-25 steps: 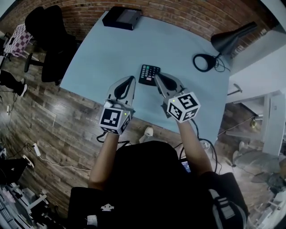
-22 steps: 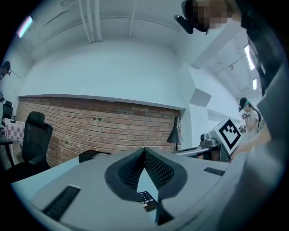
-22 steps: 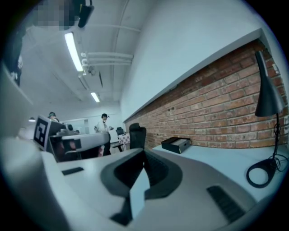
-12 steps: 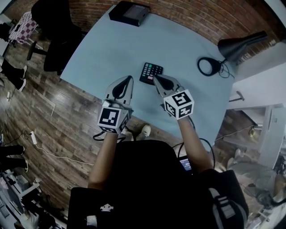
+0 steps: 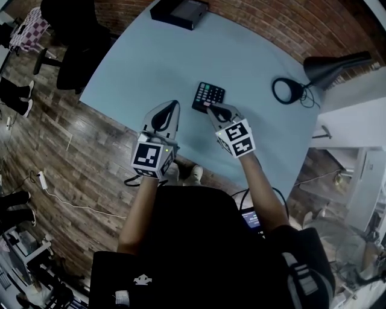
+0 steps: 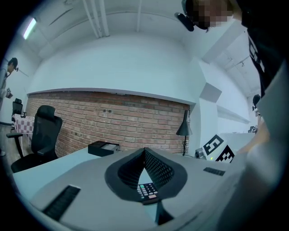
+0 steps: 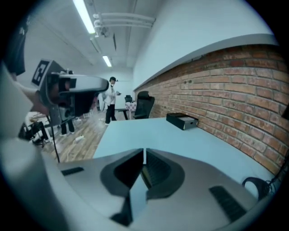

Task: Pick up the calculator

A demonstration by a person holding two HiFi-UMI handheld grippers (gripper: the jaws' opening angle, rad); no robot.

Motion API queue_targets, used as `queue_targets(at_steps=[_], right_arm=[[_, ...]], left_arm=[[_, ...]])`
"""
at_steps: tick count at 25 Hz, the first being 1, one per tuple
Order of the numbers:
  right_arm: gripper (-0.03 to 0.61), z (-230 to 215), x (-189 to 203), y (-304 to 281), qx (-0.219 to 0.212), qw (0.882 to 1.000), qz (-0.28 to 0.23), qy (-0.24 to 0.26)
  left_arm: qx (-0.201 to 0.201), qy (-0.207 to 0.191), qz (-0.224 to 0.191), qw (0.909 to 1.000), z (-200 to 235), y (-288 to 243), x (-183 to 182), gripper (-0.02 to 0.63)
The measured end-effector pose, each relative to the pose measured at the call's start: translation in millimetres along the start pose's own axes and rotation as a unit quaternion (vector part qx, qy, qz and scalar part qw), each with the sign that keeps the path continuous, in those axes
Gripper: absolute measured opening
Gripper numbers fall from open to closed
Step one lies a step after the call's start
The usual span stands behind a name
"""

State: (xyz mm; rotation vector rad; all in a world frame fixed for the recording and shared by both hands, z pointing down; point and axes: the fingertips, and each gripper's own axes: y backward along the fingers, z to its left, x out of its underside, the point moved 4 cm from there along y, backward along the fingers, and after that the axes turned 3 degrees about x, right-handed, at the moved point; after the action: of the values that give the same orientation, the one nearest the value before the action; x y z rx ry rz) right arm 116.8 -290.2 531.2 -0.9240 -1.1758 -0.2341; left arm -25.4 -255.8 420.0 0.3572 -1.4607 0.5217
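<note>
a black box (image 5: pixel 181 11) sits at the blue table's (image 5: pixel 253 54) far edge, a desk lamp (image 5: pixel 330 65) at its right corner. the calculator (image 5: pixel 209 94) lies in the open mid-table. the right gripper (image 5: pixel 208 108) tilts down, jaws closed and empty, tips at the calculator's near edge. the left gripper (image 5: pixel 174 105) is held level to its left, also closed and empty.

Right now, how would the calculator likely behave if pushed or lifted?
The calculator looks flat and rigid, so probably no bending or rolling. Flush on the smooth table, it may slide when pushed. Thin, so likely light.
</note>
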Motion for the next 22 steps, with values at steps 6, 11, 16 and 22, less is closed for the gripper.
queue_targets(at_steps=[6,11,16,22], right_arm=[[0.005,4,21,-27,0.003,0.998,0.060,0.031],[0.056,9,43,-49,-0.005,0.993,0.109,0.046],[0.110,15,65,-66,-0.006,0.981,0.167,0.103],[0.146,18,88,-86,0.008,0.949,0.228,0.216]], left_arm=[[0.003,0.006,0.021,0.9998,19,-2,10,0.003],[0.003,0.012,0.026,0.9996,34,-3,18,0.003],[0.001,0.021,0.031,0.9993,47,-5,24,0.003],[-0.005,0.032,0.037,0.9988,59,-2,31,0.003]])
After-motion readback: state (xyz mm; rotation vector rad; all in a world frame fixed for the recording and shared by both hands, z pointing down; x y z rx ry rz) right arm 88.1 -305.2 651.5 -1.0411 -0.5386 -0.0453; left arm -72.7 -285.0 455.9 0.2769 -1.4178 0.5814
